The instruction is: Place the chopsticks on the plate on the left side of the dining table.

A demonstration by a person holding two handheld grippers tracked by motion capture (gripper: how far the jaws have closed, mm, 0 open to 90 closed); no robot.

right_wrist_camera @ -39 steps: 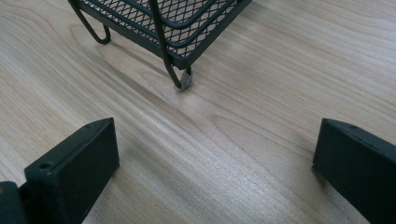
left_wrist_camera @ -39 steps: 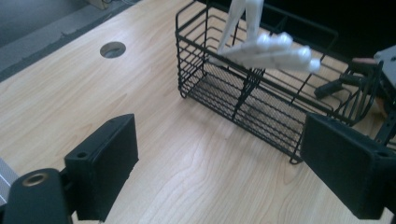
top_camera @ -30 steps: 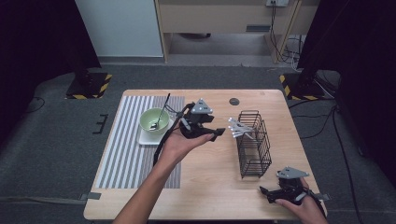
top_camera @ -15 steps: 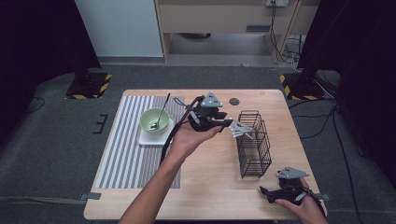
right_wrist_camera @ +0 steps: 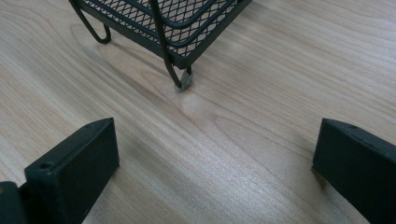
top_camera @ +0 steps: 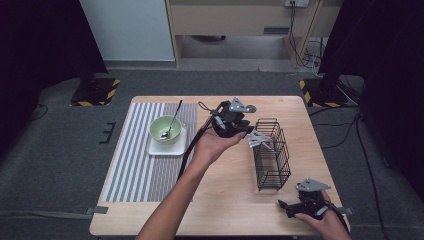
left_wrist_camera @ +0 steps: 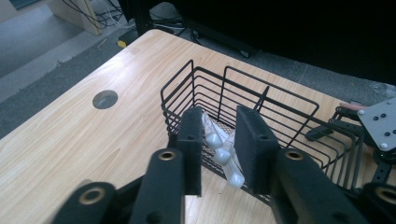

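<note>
High view: the left gripper (top_camera: 248, 131) is raised over the wooden surface (top_camera: 225, 200), just at the near-left rim of the black wire basket (top_camera: 272, 152). Its jaws have just been closing and now clench a small bundle of white plastic spoons (left_wrist_camera: 219, 151) — the bundle sticks out toward the basket's top edge, above the mesh floor, not yet inside. Left gripper view shows the spoons pinched between both pads. The right gripper (top_camera: 290, 207) rests low at the surface's near right corner, jaws spread wide and holding nothing — the basket's foot (right_wrist_camera: 186, 80) stands just ahead of them.
</note>
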